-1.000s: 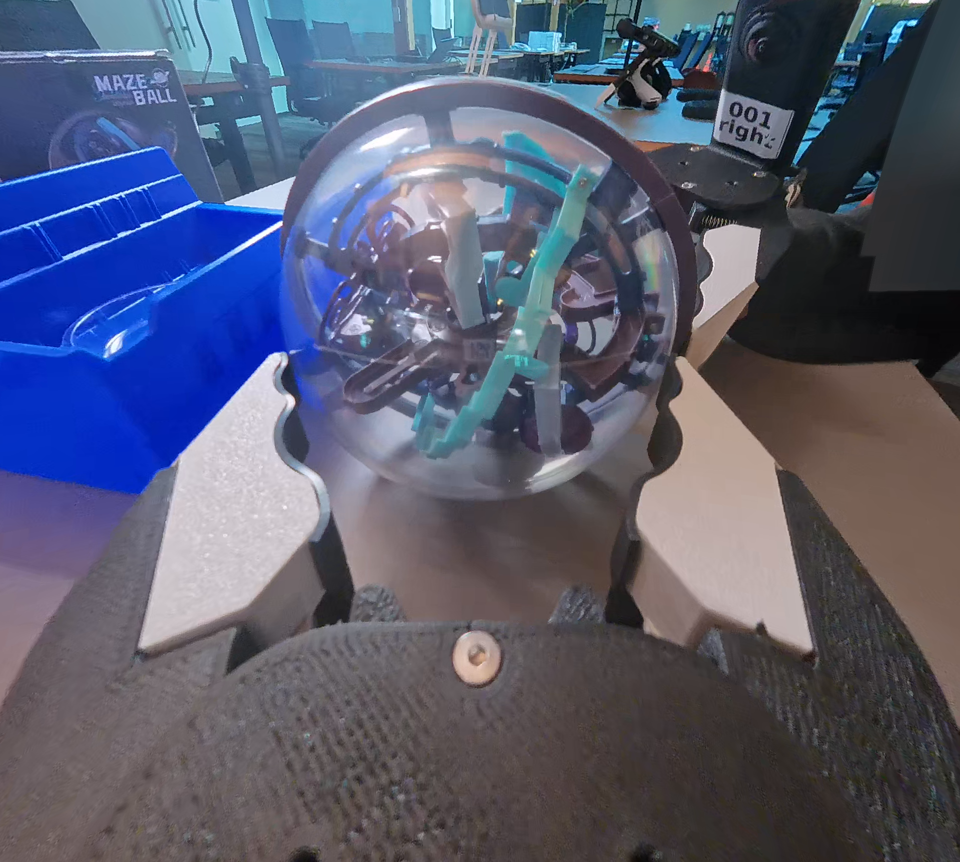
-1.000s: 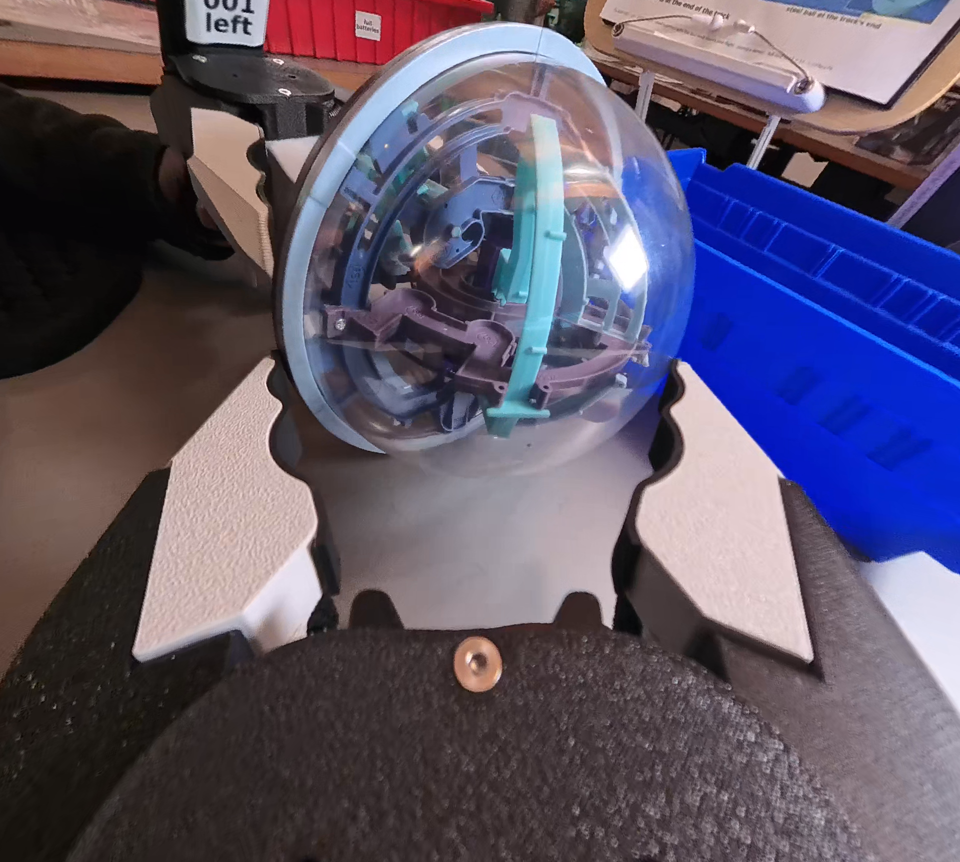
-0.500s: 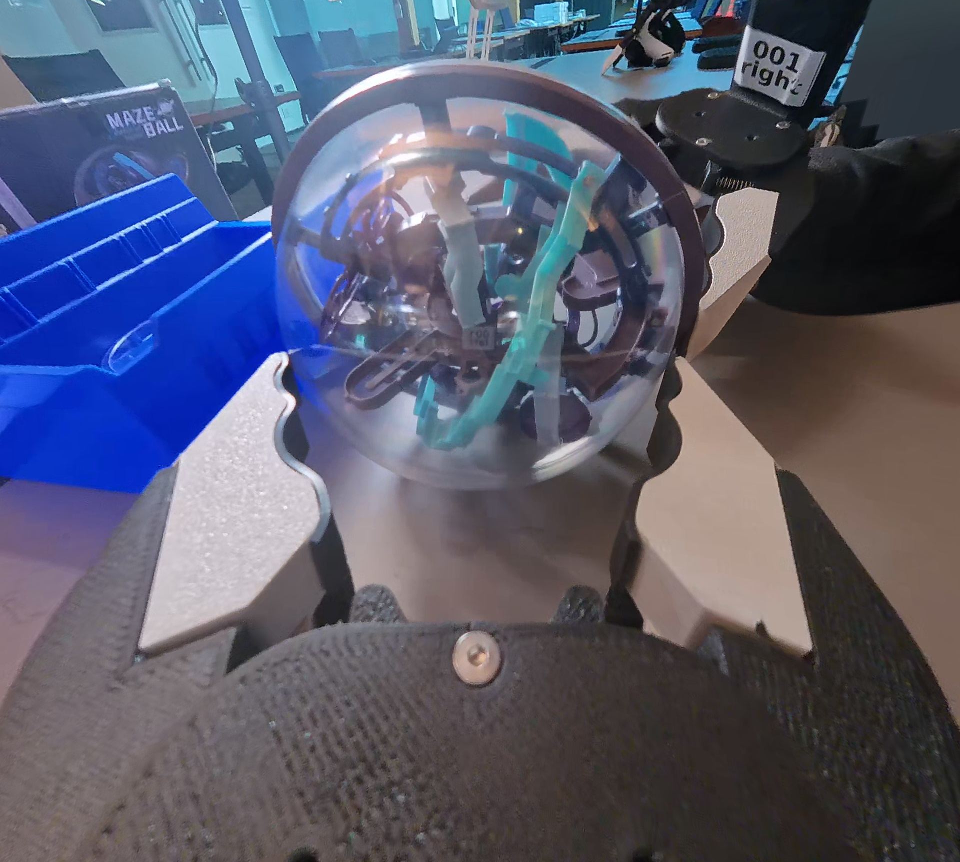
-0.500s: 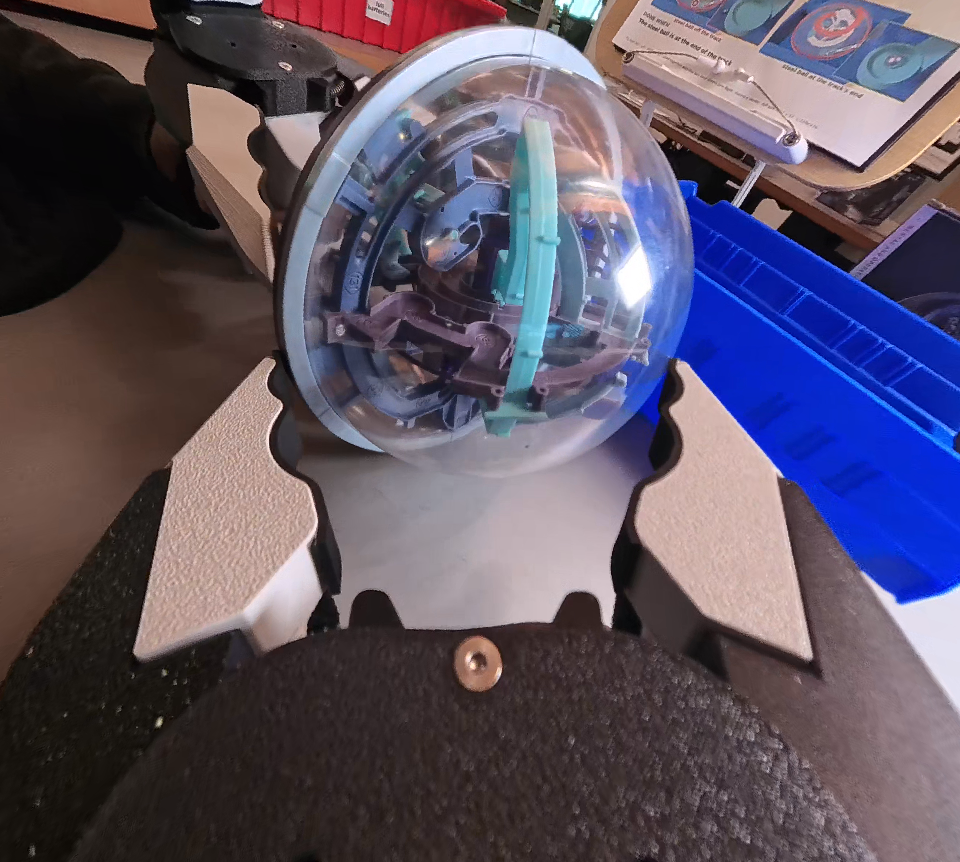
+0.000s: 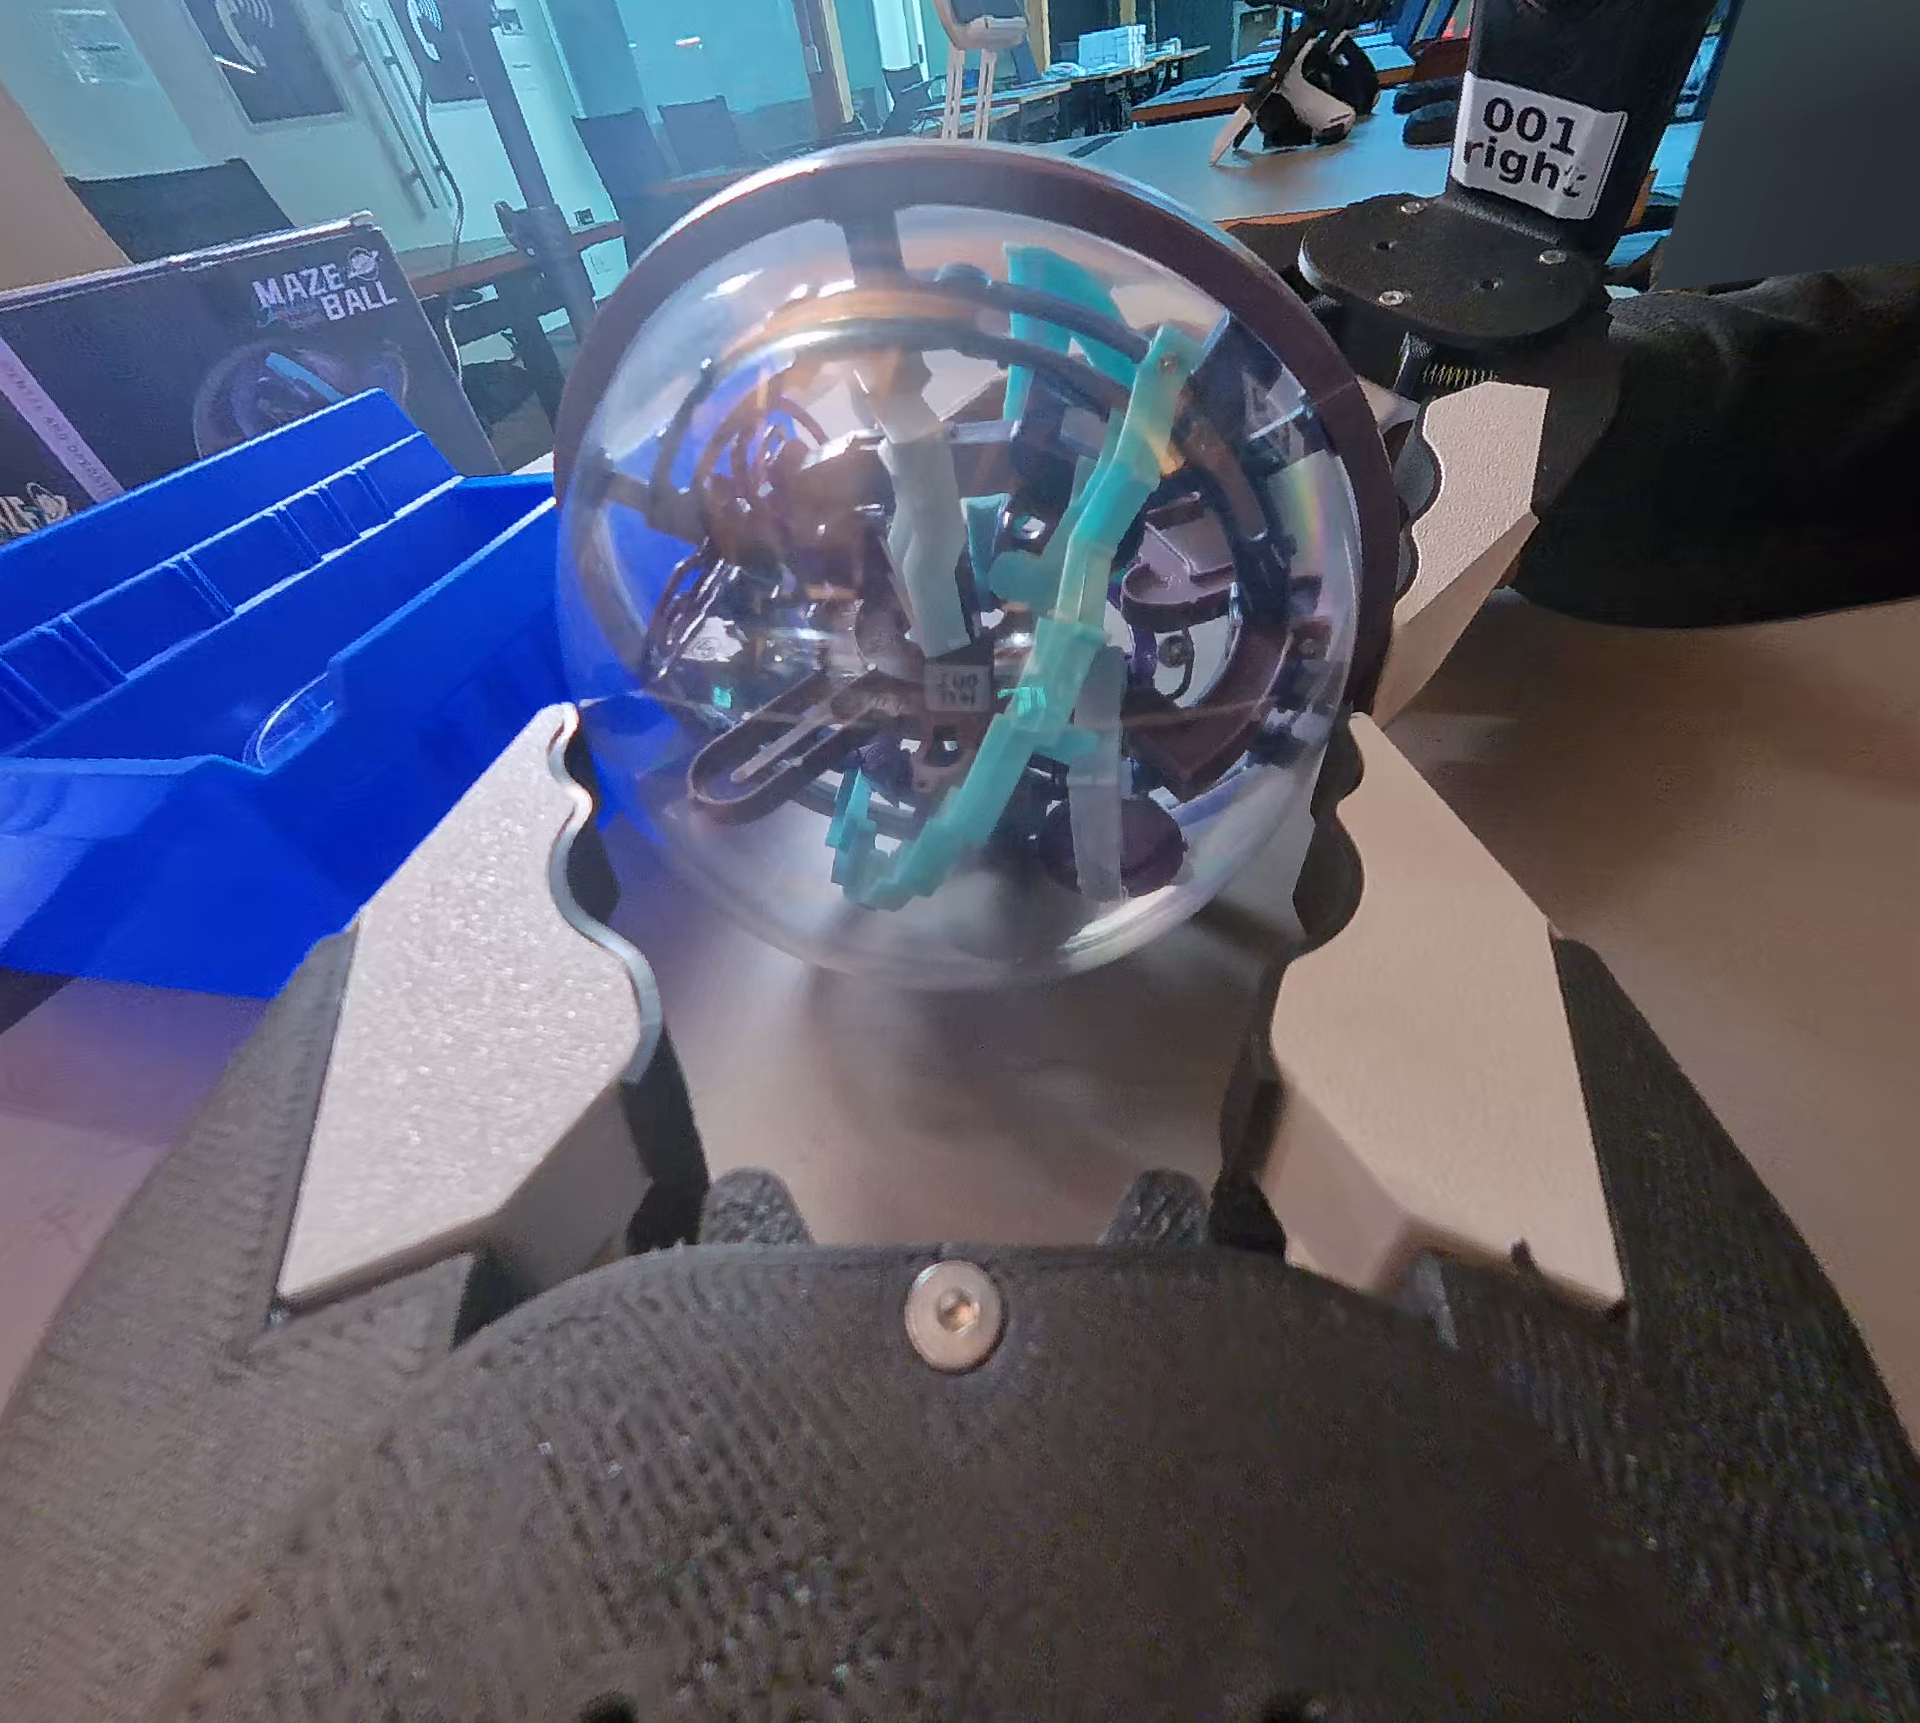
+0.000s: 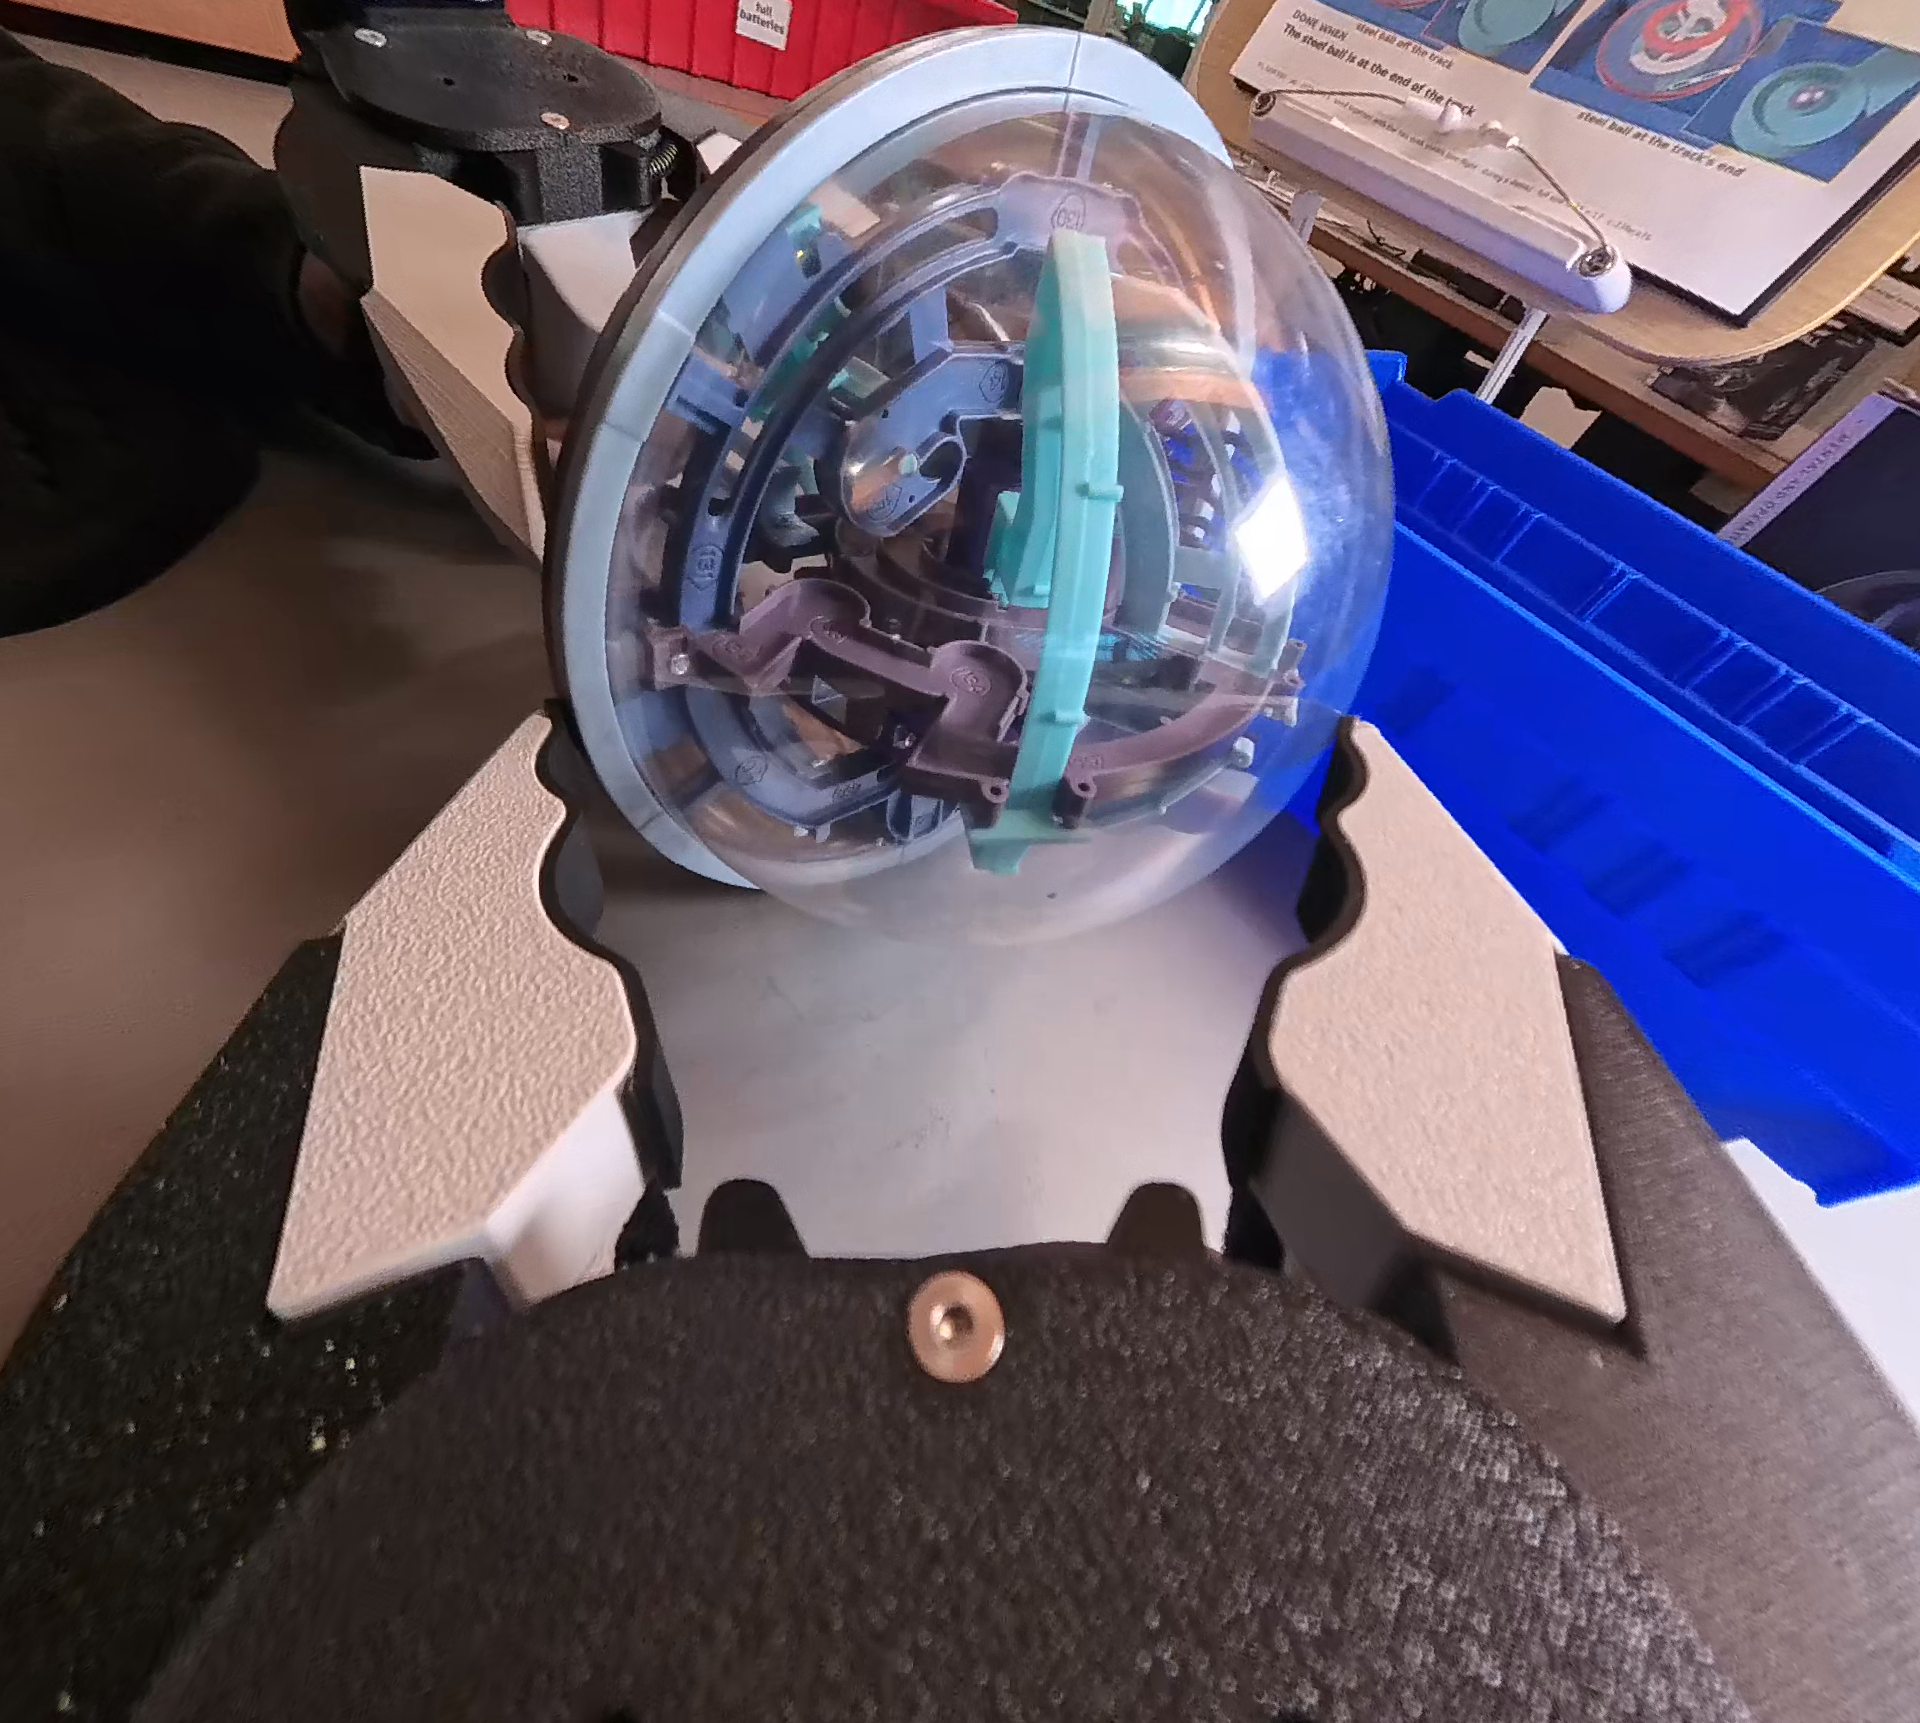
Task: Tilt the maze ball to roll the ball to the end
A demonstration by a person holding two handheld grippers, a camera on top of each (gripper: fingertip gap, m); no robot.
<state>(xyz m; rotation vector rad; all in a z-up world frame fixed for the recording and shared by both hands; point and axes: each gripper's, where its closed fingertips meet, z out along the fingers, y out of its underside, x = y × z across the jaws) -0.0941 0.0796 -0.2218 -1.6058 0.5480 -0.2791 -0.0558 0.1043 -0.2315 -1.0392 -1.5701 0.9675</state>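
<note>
Maze ball (image 5: 966,572), a clear plastic sphere packed with teal, purple and brown tracks, sits right between our fingers, and we have it from two sides at once. On our left gripper (image 5: 961,774), the grey textured fingers (image 5: 468,977) stand spread wide, their wavy inner edges pressed against the lower flanks of the sphere. Same story on our right gripper (image 6: 956,774): fingers (image 6: 1439,998) wide apart, tips snug against the globe, so both pairs clasp it together. From the right wrist view the maze ball (image 6: 977,478) shows its pale blue-grey equator ring tilted, leaning toward the left, with a teal arc running upright across the front. We cannot pick out the little steel ball among the tracks. The sphere hangs just above the beige tabletop (image 5: 1662,842); whether it touches is hard to tell. Just beside it lies a bright blue plastic bin (image 5: 208,697). Behind that stands a dark printed cardboard box (image 5: 208,364). Across the way, a clipboard with illustrated instruction sheet (image 6: 1621,42) leans on a stand, and a red plastic crate (image 6: 727,0) sits further back.
</note>
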